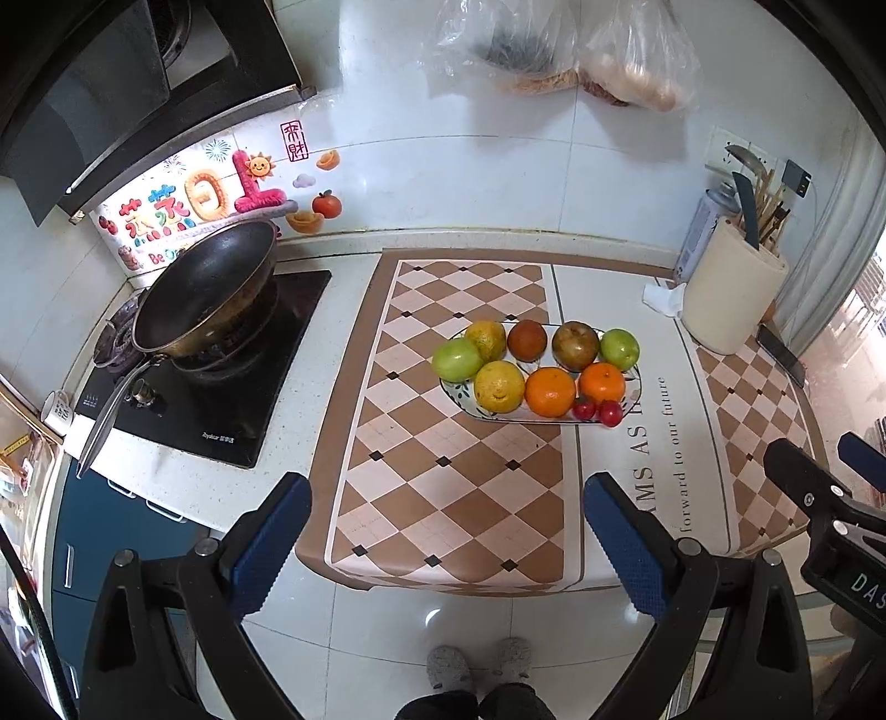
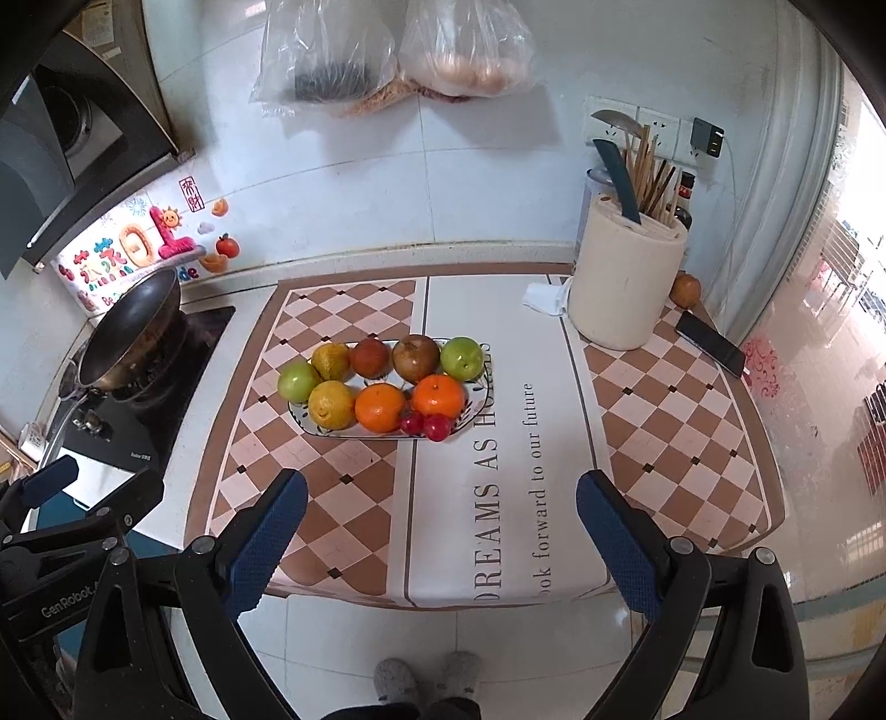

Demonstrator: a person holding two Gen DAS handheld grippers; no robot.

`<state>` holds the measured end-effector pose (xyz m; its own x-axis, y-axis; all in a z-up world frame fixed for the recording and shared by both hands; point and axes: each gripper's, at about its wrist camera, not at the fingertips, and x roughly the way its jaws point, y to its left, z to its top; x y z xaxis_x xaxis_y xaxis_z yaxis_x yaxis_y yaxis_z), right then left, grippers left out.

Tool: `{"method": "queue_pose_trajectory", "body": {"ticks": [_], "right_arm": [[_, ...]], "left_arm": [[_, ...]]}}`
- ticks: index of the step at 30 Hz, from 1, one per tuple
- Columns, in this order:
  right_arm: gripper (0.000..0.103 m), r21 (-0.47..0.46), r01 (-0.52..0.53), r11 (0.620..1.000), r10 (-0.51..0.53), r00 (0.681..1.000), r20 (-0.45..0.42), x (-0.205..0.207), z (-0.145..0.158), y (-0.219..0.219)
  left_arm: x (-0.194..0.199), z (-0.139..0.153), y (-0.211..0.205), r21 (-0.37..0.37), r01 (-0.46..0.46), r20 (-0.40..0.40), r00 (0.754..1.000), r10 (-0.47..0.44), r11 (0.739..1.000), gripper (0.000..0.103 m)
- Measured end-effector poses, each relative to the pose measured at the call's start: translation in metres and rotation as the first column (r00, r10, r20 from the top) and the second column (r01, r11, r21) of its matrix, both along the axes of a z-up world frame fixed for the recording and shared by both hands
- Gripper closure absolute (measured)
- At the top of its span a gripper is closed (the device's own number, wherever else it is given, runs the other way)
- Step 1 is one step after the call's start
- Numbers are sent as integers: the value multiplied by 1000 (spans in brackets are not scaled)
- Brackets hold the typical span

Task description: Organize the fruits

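Observation:
A patterned plate (image 1: 459,400) (image 2: 477,409) sits mid-counter on the checkered mat, filled with fruit: two green apples (image 1: 457,359) (image 2: 299,380), two yellow citrus (image 1: 498,386) (image 2: 331,405), two oranges (image 1: 550,391) (image 2: 380,407), two brown fruits (image 1: 576,345) (image 2: 416,358) and two small red fruits (image 1: 610,413) (image 2: 437,427). My left gripper (image 1: 446,490) is open and empty, held back over the counter's front edge. My right gripper (image 2: 441,487) is open and empty, also short of the plate. One more fruit (image 2: 685,290) lies behind the utensil holder.
A wok (image 1: 205,291) (image 2: 130,332) sits on the stove at left. A cream utensil holder (image 1: 731,288) (image 2: 626,277) stands at the back right, with a phone (image 2: 710,342) beside it. Plastic bags (image 2: 387,50) hang on the wall.

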<state>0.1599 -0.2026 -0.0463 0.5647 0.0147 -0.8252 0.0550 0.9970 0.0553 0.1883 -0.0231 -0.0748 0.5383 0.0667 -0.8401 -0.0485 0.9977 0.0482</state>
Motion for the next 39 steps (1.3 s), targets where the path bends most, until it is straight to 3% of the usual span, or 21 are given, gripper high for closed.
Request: {"method": "queue_pose_trajectory", "body": {"ticks": [39], "right_arm": [[3, -3, -22, 1000, 21, 1000, -14, 5, -5, 7]], "left_arm": [[6, -2, 6, -7, -7, -5, 1000, 7, 1000, 3]]}}
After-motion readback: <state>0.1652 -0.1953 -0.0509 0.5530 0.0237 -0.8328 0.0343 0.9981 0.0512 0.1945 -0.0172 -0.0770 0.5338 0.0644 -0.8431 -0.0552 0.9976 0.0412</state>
